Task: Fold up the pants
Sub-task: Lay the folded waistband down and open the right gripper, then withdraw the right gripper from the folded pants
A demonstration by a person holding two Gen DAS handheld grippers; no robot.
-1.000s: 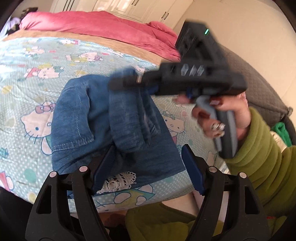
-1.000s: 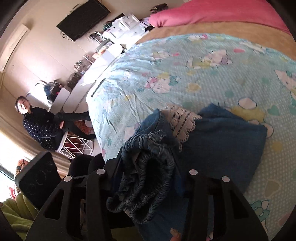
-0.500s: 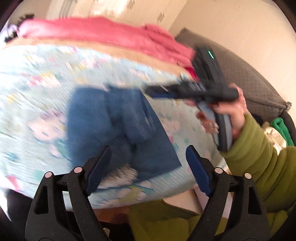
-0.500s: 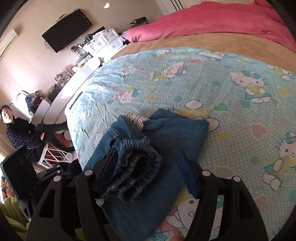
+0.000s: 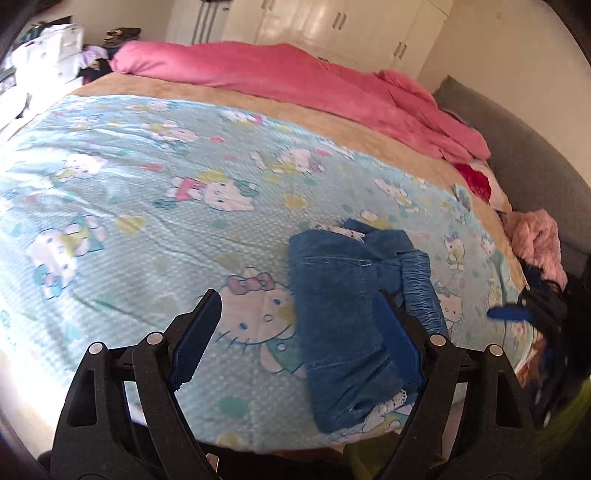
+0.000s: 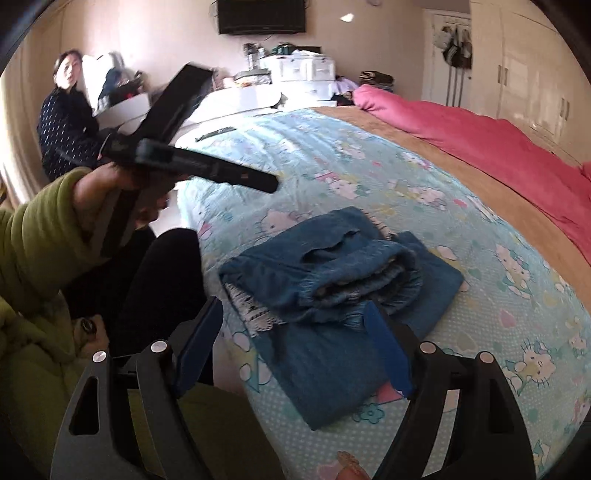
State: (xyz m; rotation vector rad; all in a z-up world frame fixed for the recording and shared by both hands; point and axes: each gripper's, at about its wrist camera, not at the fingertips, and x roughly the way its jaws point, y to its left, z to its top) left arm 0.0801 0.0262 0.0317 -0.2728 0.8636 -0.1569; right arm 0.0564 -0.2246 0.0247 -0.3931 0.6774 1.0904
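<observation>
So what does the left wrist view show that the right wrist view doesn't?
Only the left wrist view shows the grey upholstered sofa and fluffy pink garment. Only the right wrist view shows the black wall-mounted television, a seated person in a dark dotted top, and the left tongs from outside. Both show the folded blue denim pants on the cartoon-cat bedspread and pink duvet.

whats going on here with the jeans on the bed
A person in a green sleeve holds a grasping tool in each hand and is folding jeans on a cartoon-print bedspread. The jeans lie folded in a compact bundle near the bed's edge. Both tools are open and off the denim: the right tool has just been opening, and nothing is between the left tool's pads.
</observation>
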